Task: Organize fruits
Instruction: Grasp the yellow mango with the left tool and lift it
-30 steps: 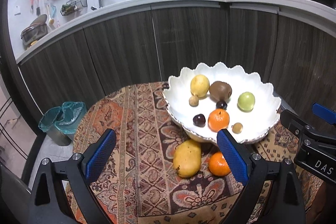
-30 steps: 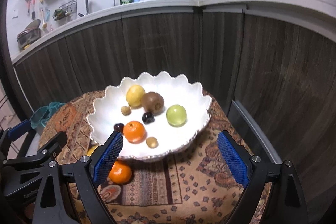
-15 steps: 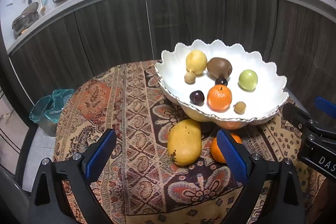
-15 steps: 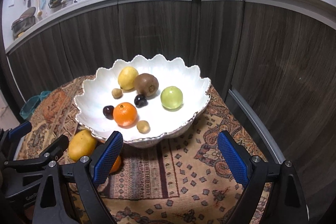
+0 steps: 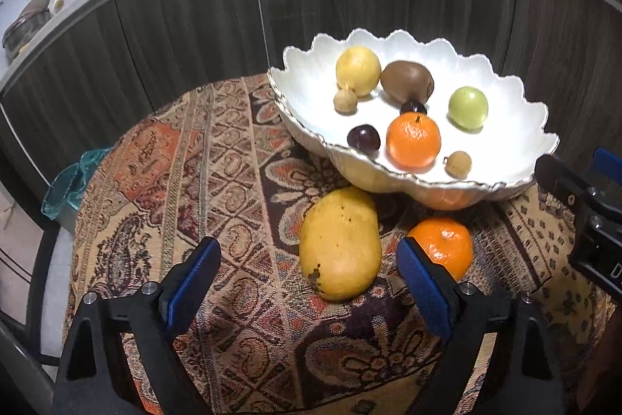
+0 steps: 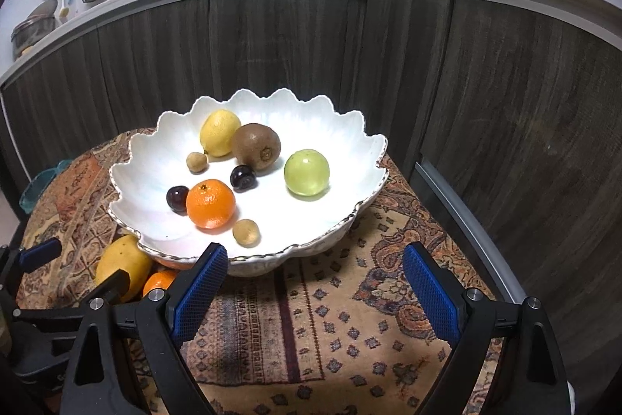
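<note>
A white scalloped bowl [image 5: 299, 92] [image 6: 357, 139] stands on the patterned tablecloth and holds a lemon [image 5: 357, 69], a kiwi [image 5: 406, 80], a green fruit [image 5: 467, 107], an orange [image 5: 413, 140], two dark plums and two small tan fruits. A yellow mango [image 5: 341, 247] [image 6: 122, 263] and a second orange [image 5: 443, 247] [image 6: 159, 281] lie on the cloth in front of the bowl. My left gripper [image 5: 309, 284] is open and empty, with the mango between its fingers ahead. My right gripper [image 6: 317, 288] is open and empty, just in front of the bowl.
The round table's cloth [image 5: 186, 189] ends close to dark wood cabinet fronts [image 6: 272, 45] behind and to the right. A teal-lined bin [image 5: 70, 181] stands on the floor at the left. The right gripper's body [image 5: 587, 212] shows at the right edge of the left wrist view.
Both grippers have moved forward and down toward the table. The mango and loose orange now sit nearer the left gripper's fingers. Both stay open.
</note>
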Demonstrator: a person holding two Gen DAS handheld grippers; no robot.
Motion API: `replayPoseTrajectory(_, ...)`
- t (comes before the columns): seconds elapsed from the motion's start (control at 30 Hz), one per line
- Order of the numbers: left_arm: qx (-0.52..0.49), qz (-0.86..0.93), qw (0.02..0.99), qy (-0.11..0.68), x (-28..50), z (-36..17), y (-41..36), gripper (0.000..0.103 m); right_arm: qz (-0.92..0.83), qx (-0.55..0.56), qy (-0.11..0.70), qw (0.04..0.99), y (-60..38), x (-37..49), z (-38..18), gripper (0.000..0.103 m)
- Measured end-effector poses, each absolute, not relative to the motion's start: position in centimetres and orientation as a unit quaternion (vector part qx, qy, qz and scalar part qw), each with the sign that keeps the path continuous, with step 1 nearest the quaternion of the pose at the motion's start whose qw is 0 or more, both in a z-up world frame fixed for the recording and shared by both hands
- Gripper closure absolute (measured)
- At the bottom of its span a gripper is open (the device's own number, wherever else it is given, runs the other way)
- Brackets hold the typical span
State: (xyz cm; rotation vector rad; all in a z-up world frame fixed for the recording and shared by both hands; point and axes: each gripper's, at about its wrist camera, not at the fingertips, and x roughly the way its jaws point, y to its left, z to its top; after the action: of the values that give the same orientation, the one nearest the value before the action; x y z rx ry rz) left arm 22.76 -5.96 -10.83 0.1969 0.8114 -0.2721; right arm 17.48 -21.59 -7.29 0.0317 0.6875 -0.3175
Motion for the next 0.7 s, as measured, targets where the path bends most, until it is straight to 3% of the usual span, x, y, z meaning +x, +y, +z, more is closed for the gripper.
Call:
replayPoseTrajectory(0.3, 0.089, -0.144, 0.886, 0.432, 24.2, -12.2, -6.4, 0.026, -0.157, 0.009, 0.334, 0.929, -21.3, 18.2, -7.4, 0.011)
replayPoseTrajectory(0.57, 0.081, -0.165, 0.874, 0.451, 24.9, -13.2, -7.2, 0.051, -0.157, 0.011, 0.332, 0.930, -21.2, 18.6, -7.4, 0.011)
replayPoseTrajectory(0.7, 0.081, -0.169, 0.873, 0.451, 25.0, -13.2, -7.4, 0.054, -0.157, 0.015, 0.335, 0.929, -21.4, 18.6, -7.7, 0.011)
